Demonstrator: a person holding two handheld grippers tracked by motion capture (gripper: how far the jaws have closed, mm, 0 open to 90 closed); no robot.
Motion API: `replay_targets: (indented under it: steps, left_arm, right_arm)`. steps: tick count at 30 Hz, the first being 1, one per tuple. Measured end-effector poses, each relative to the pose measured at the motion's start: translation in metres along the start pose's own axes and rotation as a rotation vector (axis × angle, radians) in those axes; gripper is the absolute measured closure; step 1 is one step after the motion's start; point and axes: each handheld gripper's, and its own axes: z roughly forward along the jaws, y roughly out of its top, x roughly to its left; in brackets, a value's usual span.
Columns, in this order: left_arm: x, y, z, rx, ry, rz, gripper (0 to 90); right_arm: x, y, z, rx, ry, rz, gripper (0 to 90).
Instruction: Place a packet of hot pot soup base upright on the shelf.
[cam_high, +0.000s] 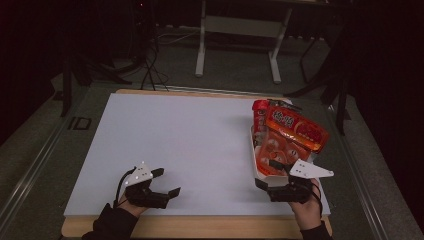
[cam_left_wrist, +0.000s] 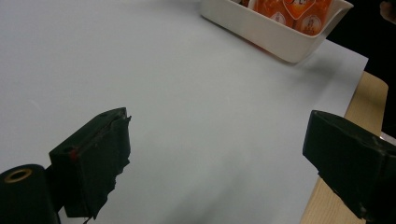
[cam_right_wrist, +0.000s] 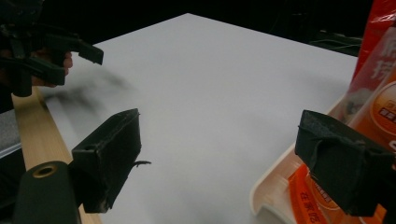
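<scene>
Left hand-held gripper (cam_high: 167, 182) and right hand-held gripper (cam_high: 277, 170) both gape.

White surface (cam_high: 200, 145): left tool (cam_high: 167, 182), jaws apart, near front edge; right tool (cam_high: 272, 172) at near end of white tray (cam_high: 253, 155) holding red-orange snack packets (cam_high: 295, 130).

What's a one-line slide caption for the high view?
Two hand-held grippers, left gripper and right gripper, both open, over a white sheet; the right sits at a white tray of orange-red snack packs.
</scene>
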Motion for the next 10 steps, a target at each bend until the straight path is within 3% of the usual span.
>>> replay_targets:
  steps: [10]
  left_arm:
    - [-0.0002,0.0005,-0.0007,-0.007,0.002,-0.002,7.8]
  right_arm:
    - [0.0006,-0.0002,0.0015,-0.009,0.028,0.004,14.1]
